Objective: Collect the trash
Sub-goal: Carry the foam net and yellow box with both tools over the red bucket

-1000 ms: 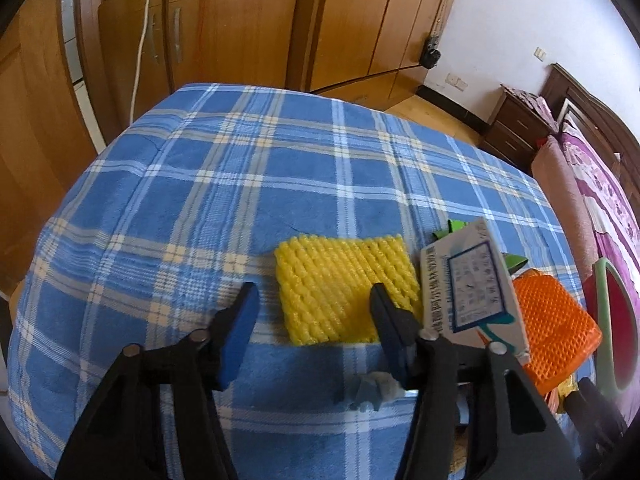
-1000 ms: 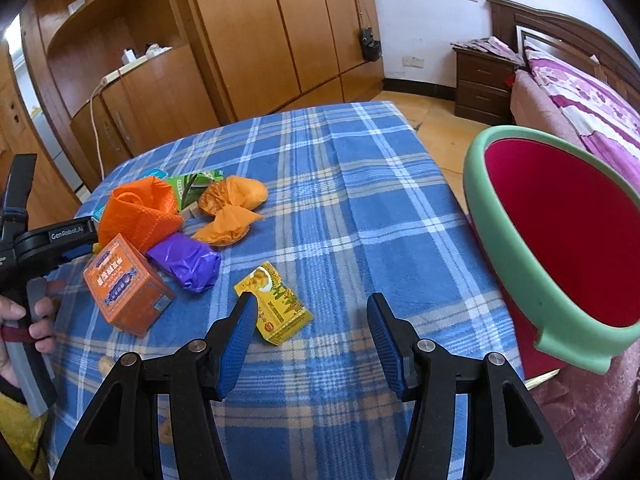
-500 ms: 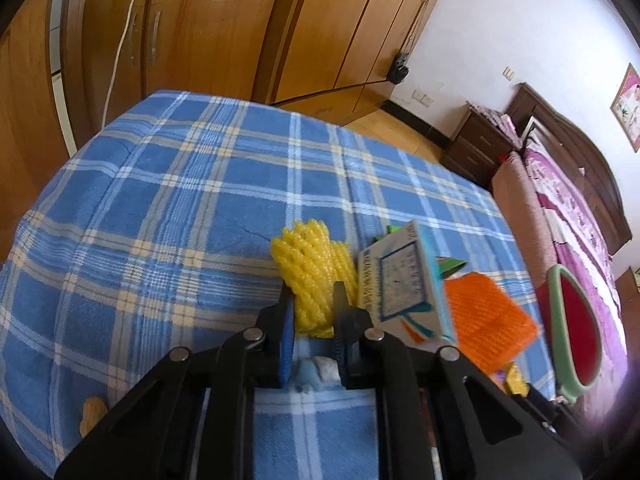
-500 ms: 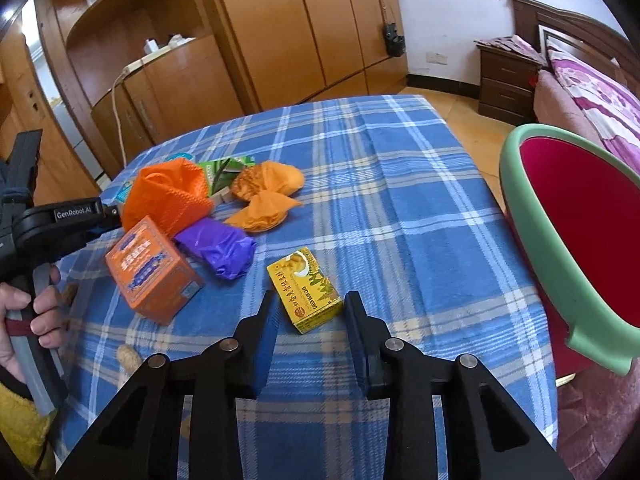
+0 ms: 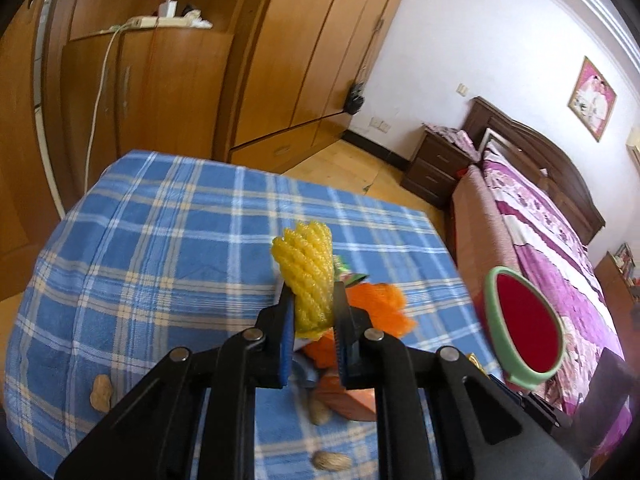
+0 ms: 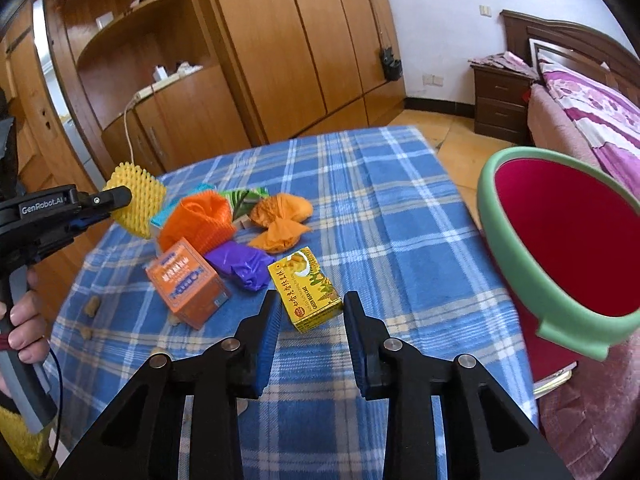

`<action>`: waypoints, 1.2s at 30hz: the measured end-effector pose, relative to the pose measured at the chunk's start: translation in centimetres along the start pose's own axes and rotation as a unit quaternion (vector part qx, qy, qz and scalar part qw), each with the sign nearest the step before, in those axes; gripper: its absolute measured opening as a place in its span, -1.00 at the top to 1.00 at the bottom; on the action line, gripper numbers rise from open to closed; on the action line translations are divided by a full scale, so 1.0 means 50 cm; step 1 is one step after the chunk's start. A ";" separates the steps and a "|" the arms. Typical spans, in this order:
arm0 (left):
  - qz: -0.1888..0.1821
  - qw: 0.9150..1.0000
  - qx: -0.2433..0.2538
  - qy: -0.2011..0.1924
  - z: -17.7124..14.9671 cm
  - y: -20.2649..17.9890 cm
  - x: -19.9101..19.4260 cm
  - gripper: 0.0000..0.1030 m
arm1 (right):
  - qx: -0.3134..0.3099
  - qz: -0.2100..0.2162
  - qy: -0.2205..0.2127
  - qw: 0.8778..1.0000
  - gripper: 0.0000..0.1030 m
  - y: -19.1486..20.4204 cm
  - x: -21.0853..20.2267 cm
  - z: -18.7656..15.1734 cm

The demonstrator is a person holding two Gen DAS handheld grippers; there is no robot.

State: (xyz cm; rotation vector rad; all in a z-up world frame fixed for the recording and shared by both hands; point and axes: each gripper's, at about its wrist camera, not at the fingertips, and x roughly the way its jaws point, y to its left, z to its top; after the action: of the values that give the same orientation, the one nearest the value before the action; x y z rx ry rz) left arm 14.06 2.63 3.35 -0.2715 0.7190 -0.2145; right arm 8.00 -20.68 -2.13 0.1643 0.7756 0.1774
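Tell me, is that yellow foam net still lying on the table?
No, the left gripper holds the yellow foam net squeezed and lifted above the table.

The black body of the left tongs [image 6: 96, 201] carries the white brand "GenRobot.AI" along its side. The yellow box [image 6: 306, 289] on the tabletop [image 6: 400, 216] shows Chinese characters and small Latin print along its edge, too small to read. The orange box [image 6: 186, 282] bears a blue band of lettering, illegible.
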 end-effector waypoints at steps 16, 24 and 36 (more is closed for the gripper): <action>-0.070 0.996 0.052 0.011 -0.012 -0.149 -0.030 0.69 | 0.049 -0.045 -0.080 0.995 0.37 -0.079 -0.154 0.010; -0.093 0.991 0.093 0.030 -0.020 -0.248 -0.008 0.69 | 0.081 -0.077 -0.106 0.988 0.37 -0.160 -0.198 0.012; -0.129 0.977 0.160 0.055 -0.036 -0.423 0.059 0.69 | 0.126 -0.121 -0.126 0.977 0.37 -0.284 -0.237 0.005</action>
State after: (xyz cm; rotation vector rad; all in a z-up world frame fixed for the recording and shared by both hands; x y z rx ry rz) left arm 12.91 -18.46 6.93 -0.0434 0.7451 -0.5914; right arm 1.28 -37.10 3.09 0.3231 0.5575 -0.1724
